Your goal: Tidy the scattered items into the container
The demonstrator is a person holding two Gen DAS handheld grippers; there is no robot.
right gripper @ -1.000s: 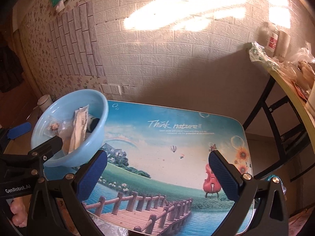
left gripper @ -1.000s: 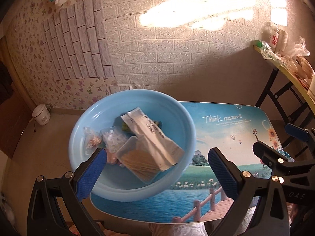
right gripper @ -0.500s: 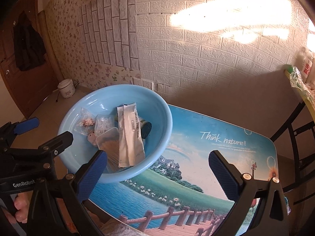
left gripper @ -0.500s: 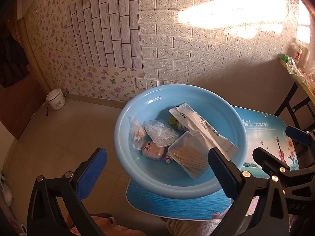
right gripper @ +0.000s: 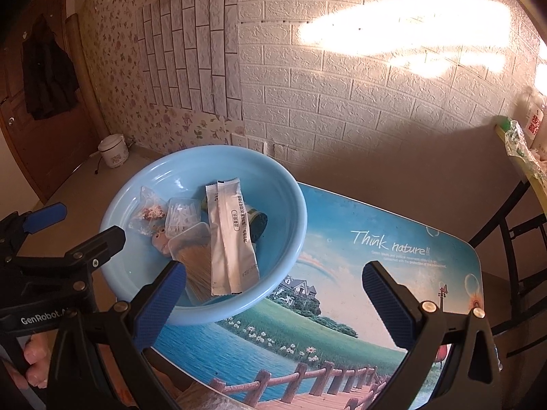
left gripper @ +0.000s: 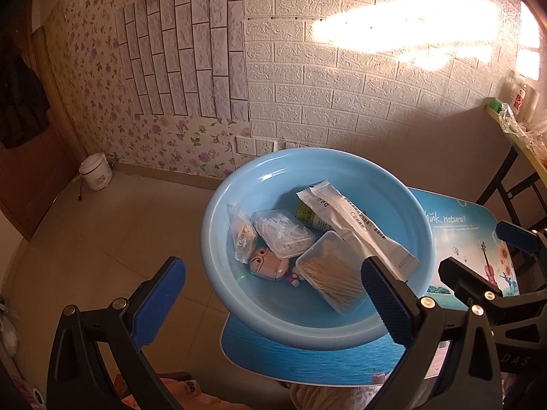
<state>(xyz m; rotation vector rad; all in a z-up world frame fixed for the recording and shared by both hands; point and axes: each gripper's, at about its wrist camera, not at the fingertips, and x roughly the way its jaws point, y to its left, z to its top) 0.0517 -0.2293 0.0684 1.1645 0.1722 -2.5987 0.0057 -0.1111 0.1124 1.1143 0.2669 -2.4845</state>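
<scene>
The blue basin (right gripper: 205,239) is found at the left end of the printed surface (right gripper: 376,273), overhanging its edge. Inside the basin are noted a white sachet (right gripper: 232,239), a toothpick box (left gripper: 333,271), a clear box of white picks (left gripper: 283,232), a small snack bag (left gripper: 241,235), a pink toy (left gripper: 265,264) and a green packet (left gripper: 309,217). No loose items are seen on the surface beside the basin; the tidying is judged essentially complete. The left gripper (left gripper: 273,304) and right gripper (right gripper: 273,304) are held short of the basin, fingers spread wide, nothing pinched.
</scene>
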